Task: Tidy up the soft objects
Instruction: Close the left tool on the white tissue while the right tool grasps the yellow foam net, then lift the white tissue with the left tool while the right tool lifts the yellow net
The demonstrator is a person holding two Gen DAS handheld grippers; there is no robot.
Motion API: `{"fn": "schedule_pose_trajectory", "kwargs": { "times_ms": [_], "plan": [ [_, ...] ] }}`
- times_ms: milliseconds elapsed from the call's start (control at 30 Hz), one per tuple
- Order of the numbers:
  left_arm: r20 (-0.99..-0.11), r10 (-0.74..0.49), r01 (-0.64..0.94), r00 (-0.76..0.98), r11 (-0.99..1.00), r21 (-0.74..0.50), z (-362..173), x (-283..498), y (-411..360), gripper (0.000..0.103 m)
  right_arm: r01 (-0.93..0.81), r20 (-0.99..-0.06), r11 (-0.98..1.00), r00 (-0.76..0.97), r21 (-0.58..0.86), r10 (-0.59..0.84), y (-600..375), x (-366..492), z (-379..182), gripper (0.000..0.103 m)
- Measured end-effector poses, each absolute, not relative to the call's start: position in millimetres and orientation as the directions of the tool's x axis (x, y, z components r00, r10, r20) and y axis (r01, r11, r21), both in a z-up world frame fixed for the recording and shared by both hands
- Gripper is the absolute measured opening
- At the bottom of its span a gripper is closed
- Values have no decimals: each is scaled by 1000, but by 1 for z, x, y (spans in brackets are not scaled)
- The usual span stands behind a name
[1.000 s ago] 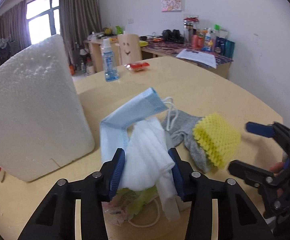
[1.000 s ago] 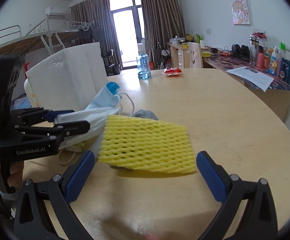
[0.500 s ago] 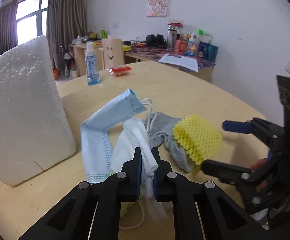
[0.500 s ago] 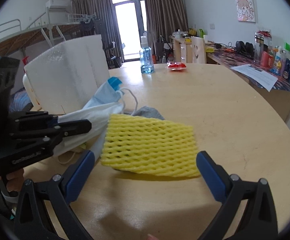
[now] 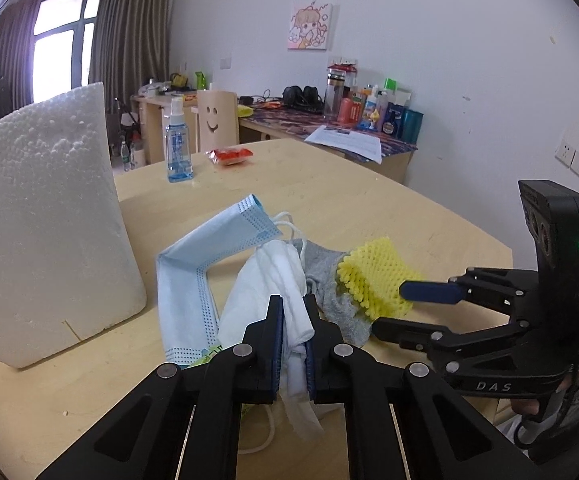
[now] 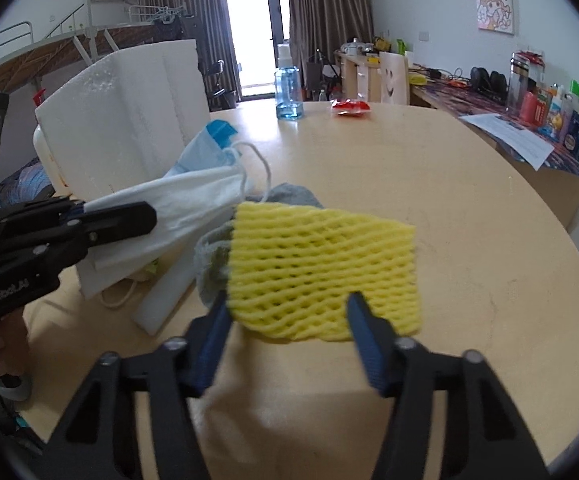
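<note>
A pile of soft things lies on the round wooden table (image 5: 369, 200). It holds a blue face mask (image 5: 209, 248), a white cloth (image 5: 265, 280), a grey sock (image 5: 325, 276) and a yellow foam net (image 5: 369, 276). My left gripper (image 5: 293, 304) is shut on a fold of the white cloth (image 6: 185, 200) and is seen from the side at left in the right wrist view. My right gripper (image 6: 287, 308) has its jaws closing, with the near edge of the yellow foam net (image 6: 321, 248) between them. The net still looks unsquashed. The sock (image 6: 293, 192) lies partly under the net.
A big white styrofoam block (image 5: 41, 216) stands at the left of the pile. A blue spray bottle (image 5: 178, 148) and a red packet (image 5: 229, 156) sit further back. A white foam strip (image 6: 169, 292) lies beside the sock. A cluttered side desk (image 5: 349, 140) runs along the wall.
My left gripper went from open around the white cloth to shut on it. My right gripper's jaws have narrowed from wide open around the yellow net.
</note>
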State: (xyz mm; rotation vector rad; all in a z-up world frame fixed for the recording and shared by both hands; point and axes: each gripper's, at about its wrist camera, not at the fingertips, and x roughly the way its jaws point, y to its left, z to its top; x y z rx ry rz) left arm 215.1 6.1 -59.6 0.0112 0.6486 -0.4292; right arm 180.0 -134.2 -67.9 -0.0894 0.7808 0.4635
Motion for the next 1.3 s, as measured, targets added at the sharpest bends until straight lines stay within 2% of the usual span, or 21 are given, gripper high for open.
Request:
{"fn": "schedule_pose_trajectory", "kwargs": {
  "times_ms": [33, 133, 300, 533, 933, 1067, 1200, 1267, 1300],
  "plan": [
    [-585, -385, 391, 713, 912, -124, -60, 216, 6, 10, -433, -697, 896, 613, 96, 371, -136, 179, -67, 42],
    [-575, -400, 397, 713, 907, -139, -58, 216, 7, 10, -414, -707, 905, 612, 95, 354, -138, 179, -70, 28],
    [-568, -428, 418, 703, 895, -158, -57, 214, 7, 10, -384, -701, 913, 613, 137, 363, -149, 178, -66, 18],
    [-531, -459, 452, 713, 879, -152, -49, 200, 2, 9, -348, -665, 923, 653, 162, 363, -164, 168, -51, 18],
    [-405, -487, 474, 774, 869, -138, -10, 166, 6, 8, -326, -610, 925, 699, 194, 374, -177, 149, -28, 18],
    [-418, -476, 472, 774, 873, -120, -7, 156, 4, 8, -334, -591, 921, 709, 198, 384, -178, 143, -22, 18],
    [-488, -446, 452, 750, 885, -114, -19, 150, -5, 9, -345, -582, 919, 713, 193, 390, -177, 136, -21, 18],
    [-515, -427, 441, 744, 892, -103, -28, 148, -10, 15, -343, -578, 918, 716, 198, 392, -178, 132, -21, 18],
    [-526, -412, 430, 744, 898, -94, -32, 148, -12, 25, -343, -577, 918, 716, 201, 394, -178, 131, -22, 18]
  ]
}}
